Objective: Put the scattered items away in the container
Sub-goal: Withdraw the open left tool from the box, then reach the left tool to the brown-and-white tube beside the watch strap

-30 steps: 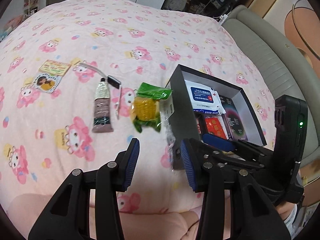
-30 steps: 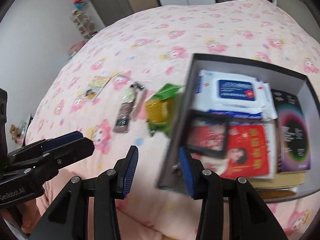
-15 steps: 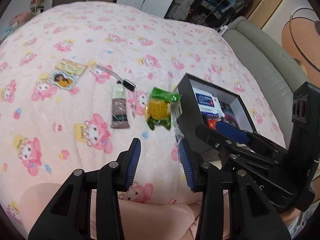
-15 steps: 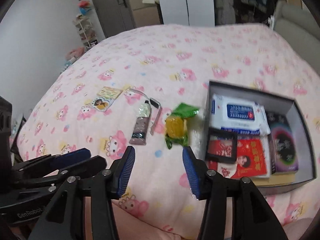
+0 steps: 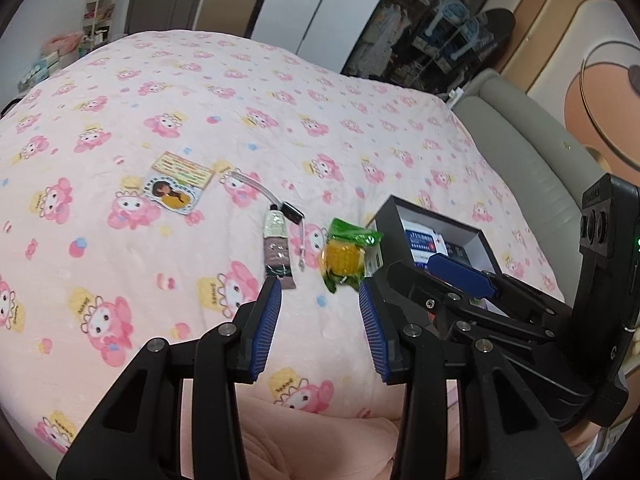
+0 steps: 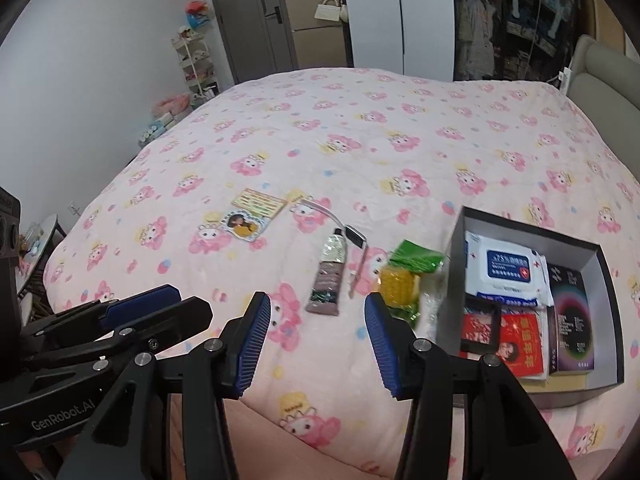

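A black box (image 6: 532, 234) lies on the pink bed, holding a wipes pack (image 6: 508, 268), a red card (image 6: 520, 340), a small black frame (image 6: 480, 324) and a dark carton (image 6: 572, 320). Left of it lie a corn snack in green wrap (image 6: 400, 284), a tube (image 6: 330, 280), a strap with a black tag (image 6: 355, 236) and a sticker card (image 6: 252, 214). My right gripper (image 6: 316, 304) hovers open and empty, short of the tube and the snack. My left gripper (image 5: 318, 292) is open and empty too, above the bedspread before the tube (image 5: 278, 248) and the snack (image 5: 344, 256). The box (image 5: 436, 222) is partly hidden by the right gripper.
The bedspread (image 5: 280, 120) stretches far beyond the items. A grey padded headboard (image 5: 520, 140) rises to the right of the box. Wardrobes (image 6: 372, 12) and a shelf rack (image 6: 192, 60) stand past the far bed edge. Pink fabric (image 5: 300, 440) lies under both grippers.
Both grippers have drawn back and risen from the box, so more of the bed shows. The right jaws stand a little wider. The items on the bed have not moved.
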`<act>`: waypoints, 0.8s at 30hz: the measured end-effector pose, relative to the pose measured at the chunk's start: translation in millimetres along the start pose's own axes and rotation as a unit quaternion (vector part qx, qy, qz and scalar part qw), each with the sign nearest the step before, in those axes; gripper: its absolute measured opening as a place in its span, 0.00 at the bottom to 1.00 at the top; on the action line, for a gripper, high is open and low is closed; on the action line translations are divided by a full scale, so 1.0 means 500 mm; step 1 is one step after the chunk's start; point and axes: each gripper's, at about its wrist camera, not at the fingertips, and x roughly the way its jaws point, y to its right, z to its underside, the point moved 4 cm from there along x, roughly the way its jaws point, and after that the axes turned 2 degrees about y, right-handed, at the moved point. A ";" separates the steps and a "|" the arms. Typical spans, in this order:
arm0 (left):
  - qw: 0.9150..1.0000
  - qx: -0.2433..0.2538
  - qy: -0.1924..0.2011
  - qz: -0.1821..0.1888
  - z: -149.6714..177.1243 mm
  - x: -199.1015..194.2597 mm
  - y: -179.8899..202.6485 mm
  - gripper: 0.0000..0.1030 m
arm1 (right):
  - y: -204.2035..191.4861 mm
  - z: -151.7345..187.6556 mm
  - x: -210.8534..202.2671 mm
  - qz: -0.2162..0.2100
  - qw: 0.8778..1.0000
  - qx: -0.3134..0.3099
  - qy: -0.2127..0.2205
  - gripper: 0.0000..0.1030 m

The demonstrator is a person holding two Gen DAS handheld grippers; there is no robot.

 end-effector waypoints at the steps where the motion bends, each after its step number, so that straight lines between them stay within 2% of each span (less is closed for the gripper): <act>1: 1.000 0.000 0.002 -0.002 -0.005 -0.002 -0.005 0.39 | -0.008 -0.005 0.000 0.001 1.000 -0.002 0.003 0.44; 7: 1.000 -0.004 0.019 -0.002 -0.053 0.004 -0.022 0.39 | -0.028 -0.046 0.016 0.006 1.000 -0.003 0.014 0.44; 14: 0.999 -0.013 0.033 0.013 -0.133 0.052 -0.036 0.39 | -0.014 -0.121 0.051 0.028 0.999 0.004 0.028 0.44; 19: 0.999 -0.032 0.027 0.021 -0.175 0.116 -0.060 0.39 | 0.001 -0.164 0.095 0.043 0.999 0.006 0.027 0.44; 24: 0.999 -0.047 0.000 0.023 -0.203 0.217 -0.082 0.39 | 0.038 -0.179 0.170 0.059 0.998 0.026 0.006 0.44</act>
